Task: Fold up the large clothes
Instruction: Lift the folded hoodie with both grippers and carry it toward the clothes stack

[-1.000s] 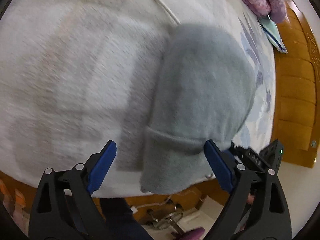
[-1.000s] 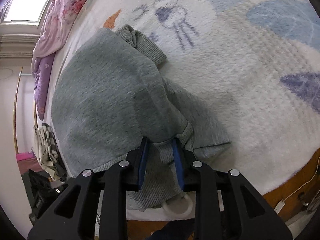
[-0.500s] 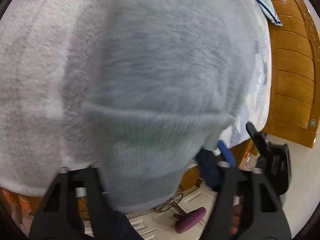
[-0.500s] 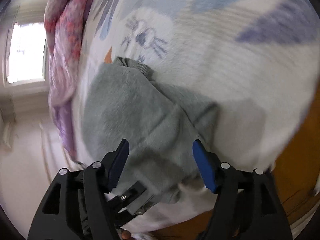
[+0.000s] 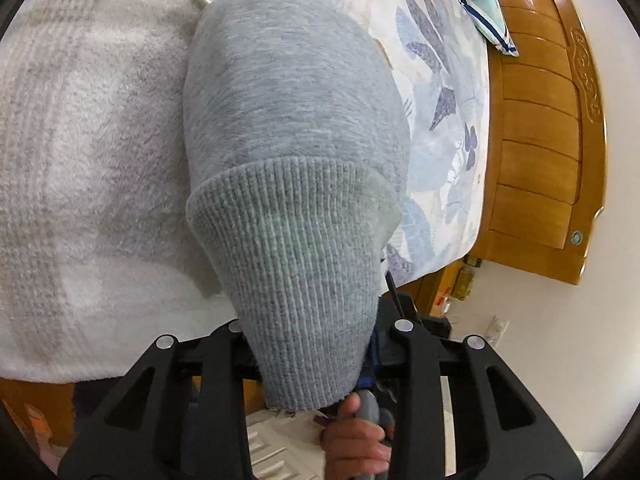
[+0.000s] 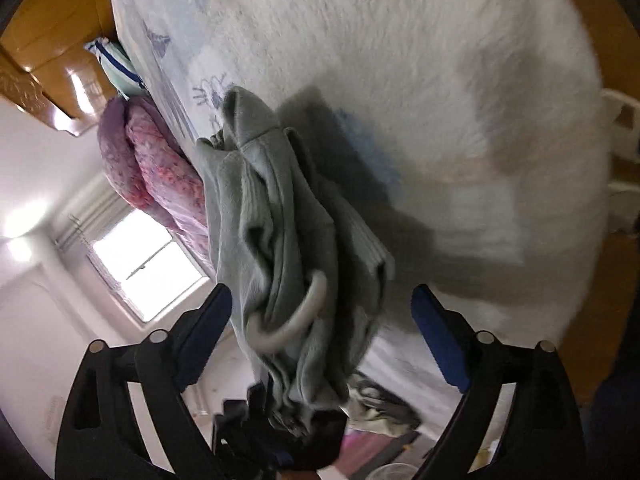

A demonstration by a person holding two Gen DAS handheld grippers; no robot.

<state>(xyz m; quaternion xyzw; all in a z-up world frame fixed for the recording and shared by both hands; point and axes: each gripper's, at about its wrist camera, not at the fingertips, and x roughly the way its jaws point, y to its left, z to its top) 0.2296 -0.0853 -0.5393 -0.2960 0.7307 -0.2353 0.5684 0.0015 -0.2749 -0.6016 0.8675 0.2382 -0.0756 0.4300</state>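
Two claws, one grey sweater over a bed

Grey sweater (image 5: 296, 120) hangs bunched above the white fluffy blanket (image 5: 88, 128) on the bed. Left claw (image 5: 316, 332) clamps its ribbed hem (image 5: 304, 264). Right claw (image 6: 320, 320) is spread wide, fabric between the fingers but untouched. Wooden headboard (image 5: 540, 140) at bed end, pink-purple quilt (image 6: 152, 160) near it, bright window (image 6: 140, 268) and white walls beyond.
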